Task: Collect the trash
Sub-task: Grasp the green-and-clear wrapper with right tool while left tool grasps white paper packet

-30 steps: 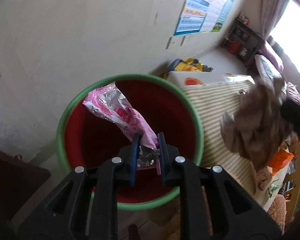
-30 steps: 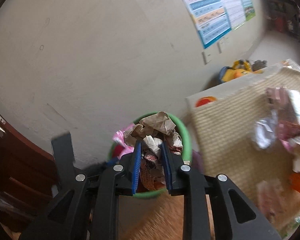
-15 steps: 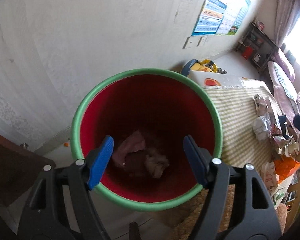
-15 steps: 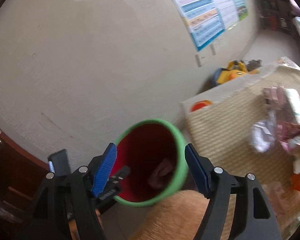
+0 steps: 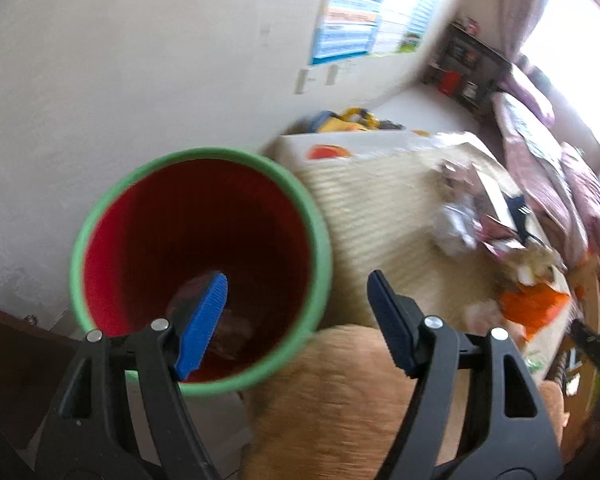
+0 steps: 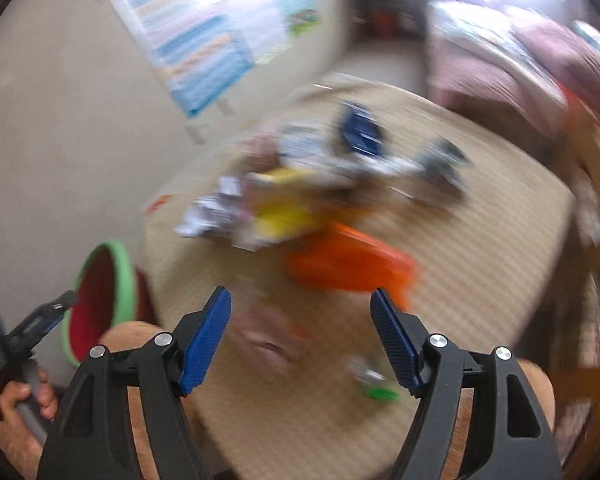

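Table edge [image 5: 380, 216] beside bin [image 5: 320, 240] (touching?).

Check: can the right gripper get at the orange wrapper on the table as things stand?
Probably yes. The right gripper is open and empty, aimed down at the table, and the orange wrapper lies just beyond its fingertips with nothing between. The frame is blurred.

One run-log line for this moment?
left hand-held gripper: open, empty, above bin | right hand-held gripper: open, empty, above trash pile | trash left on table
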Demonstrator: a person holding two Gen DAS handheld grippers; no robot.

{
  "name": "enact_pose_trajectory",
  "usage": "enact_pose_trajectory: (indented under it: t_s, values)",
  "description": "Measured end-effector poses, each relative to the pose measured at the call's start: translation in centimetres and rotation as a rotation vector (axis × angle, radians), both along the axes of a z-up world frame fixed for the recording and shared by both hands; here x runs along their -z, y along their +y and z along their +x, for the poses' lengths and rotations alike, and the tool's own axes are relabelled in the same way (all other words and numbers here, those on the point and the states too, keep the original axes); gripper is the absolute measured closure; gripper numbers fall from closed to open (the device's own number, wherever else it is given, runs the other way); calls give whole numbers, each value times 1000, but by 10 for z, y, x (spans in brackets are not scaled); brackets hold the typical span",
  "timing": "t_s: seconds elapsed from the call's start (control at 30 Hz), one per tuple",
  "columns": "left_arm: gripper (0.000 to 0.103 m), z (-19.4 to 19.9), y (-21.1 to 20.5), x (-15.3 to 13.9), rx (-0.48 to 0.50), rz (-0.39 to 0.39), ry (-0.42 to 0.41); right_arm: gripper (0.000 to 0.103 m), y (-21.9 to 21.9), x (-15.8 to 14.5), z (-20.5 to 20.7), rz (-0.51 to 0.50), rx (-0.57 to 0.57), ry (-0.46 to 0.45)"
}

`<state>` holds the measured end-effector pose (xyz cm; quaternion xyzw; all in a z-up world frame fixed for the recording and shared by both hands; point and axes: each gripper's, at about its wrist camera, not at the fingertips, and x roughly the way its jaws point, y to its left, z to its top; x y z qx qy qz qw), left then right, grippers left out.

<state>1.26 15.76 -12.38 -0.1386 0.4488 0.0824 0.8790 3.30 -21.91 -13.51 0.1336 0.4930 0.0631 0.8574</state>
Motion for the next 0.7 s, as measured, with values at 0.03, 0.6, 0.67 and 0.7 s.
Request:
enact_pose_trajectory:
  t_s: [0.03, 0.6, 0.67, 0.7]
  values:
    - [34, 1, -12, -1, 27, -3, 2, 33, -9, 7, -5, 6, 24, 19]
    - [34, 11, -142, 25, 246, -97, 150, 85, -31, 67, 1, 57, 5, 127]
    - [34, 15, -150, 30, 247, -102, 163, 85, -34, 61, -1, 64, 8, 98]
    - [33, 17, -154, 33, 247, -100, 168, 85, -37, 59, -3, 69, 11, 84]
